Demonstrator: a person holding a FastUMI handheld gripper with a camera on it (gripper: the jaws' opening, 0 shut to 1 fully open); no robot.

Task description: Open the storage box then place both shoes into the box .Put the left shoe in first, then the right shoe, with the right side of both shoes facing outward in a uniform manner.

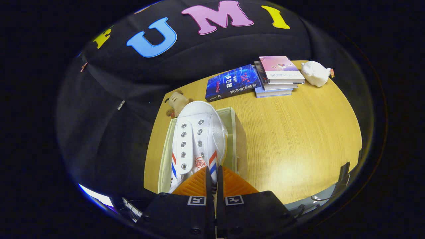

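Wooden tabletop [292, 132] carries books [255, 79] and a white plush toy [315, 73] well beyond the fingers. Just ahead, the gripper [214, 179] pinches the white shoe [197, 139] by its rear edge, fingers nearly together, holding it over the open storage box [237, 132].

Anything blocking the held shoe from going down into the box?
Nothing visible. The gripper is shut on the white shoe, held right over the open storage box. The shoe hides most of the box's inside.
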